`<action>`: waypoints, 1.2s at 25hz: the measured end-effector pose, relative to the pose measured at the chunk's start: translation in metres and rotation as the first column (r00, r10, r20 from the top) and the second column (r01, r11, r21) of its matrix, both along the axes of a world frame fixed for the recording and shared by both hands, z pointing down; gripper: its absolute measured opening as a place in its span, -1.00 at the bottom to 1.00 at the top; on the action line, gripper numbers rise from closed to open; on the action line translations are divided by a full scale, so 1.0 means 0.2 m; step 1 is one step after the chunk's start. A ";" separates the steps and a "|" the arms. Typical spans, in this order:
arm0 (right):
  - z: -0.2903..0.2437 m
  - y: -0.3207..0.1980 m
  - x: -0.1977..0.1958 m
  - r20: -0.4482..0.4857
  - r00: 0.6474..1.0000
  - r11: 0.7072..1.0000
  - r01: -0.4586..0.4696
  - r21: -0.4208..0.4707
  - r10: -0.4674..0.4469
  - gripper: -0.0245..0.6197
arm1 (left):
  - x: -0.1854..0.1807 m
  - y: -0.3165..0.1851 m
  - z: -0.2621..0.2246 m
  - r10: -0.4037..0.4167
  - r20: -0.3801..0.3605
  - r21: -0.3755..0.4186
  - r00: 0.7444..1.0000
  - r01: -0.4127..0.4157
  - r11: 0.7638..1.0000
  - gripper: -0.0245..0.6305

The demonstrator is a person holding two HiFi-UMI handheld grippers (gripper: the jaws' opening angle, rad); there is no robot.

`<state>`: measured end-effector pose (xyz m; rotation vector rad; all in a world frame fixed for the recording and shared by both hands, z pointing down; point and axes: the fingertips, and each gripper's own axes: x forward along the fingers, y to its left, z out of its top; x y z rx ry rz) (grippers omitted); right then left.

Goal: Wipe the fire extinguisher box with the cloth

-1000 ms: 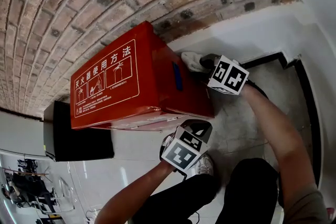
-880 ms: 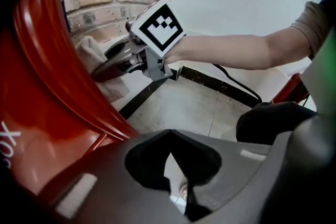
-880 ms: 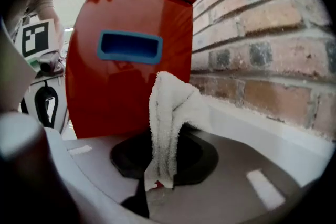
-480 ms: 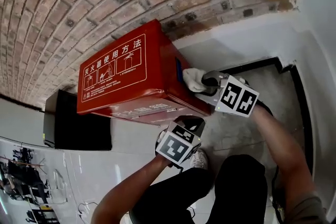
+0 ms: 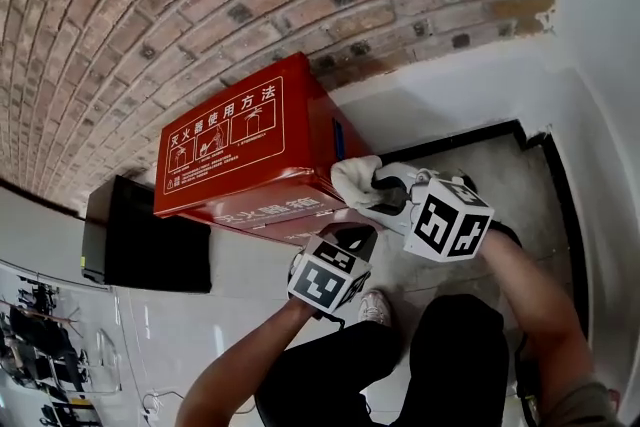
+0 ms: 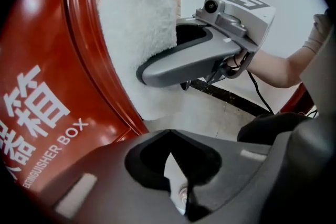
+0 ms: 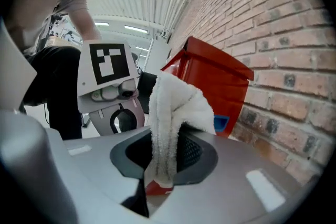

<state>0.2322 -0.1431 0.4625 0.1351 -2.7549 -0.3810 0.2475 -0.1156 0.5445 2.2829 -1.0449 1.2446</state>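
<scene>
Head view: red fire extinguisher box (image 5: 235,155) on the floor against brick wall (image 5: 150,15), top face with white diagrams toward camera. Black boxy object (image 5: 140,240) just beside it at picture left. White cloth (image 5: 352,180) pressed to the box's right side near the front corner, clamped in right gripper (image 5: 385,197). Left gripper (image 5: 350,237) just below the box's front lower edge, tips toward it; contact not clear. Left gripper view: left gripper (image 6: 169,139) closed, jaws together, nothing between them. Box front (image 6: 47,76) with white lettering at left, cloth (image 6: 139,29) lying flat against the box's rounded corner edge, right gripper (image 6: 155,68) reaching in on it from the right. Right gripper view: right gripper (image 7: 163,165) closed on cloth (image 7: 176,113), fabric bunched between both jaws and standing up above them. Box (image 7: 210,81) just beyond the cloth, close to brick wall (image 7: 273,34); left gripper (image 7: 119,122) at left, near.
</scene>
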 end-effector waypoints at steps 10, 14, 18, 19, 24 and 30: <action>-0.29 -0.20 -0.04 0.012 0.998 0.991 -0.057 0.121 0.056 -0.61 | -0.03 -0.06 -0.10 0.026 0.001 0.051 1.000 -0.026 0.998 -0.93; -0.31 -0.37 -0.06 0.008 0.996 0.989 -0.090 0.117 0.090 -0.61 | -0.04 -0.08 -0.11 0.024 -0.015 0.049 1.000 -0.023 0.999 -0.93; -0.32 -0.56 -0.10 0.008 0.992 0.986 -0.130 0.106 0.130 -0.61 | -0.03 -0.10 -0.12 0.035 -0.025 0.052 0.999 -0.033 0.998 -0.93; -0.32 -0.61 -0.11 0.011 0.990 0.985 -0.139 0.101 0.138 -0.61 | -0.03 -0.10 -0.13 0.035 -0.028 0.054 0.999 -0.033 0.998 -0.93; -0.31 -0.79 -0.14 0.041 0.981 0.980 -0.191 0.054 0.188 -0.61 | -0.06 -0.14 -0.16 0.018 -0.051 0.068 0.999 -0.014 0.998 -0.93; -0.21 -0.93 -0.17 0.003 0.964 0.964 -0.267 0.006 0.267 -0.61 | -0.10 -0.11 -0.16 0.010 -0.045 0.066 0.999 -0.007 0.998 -0.93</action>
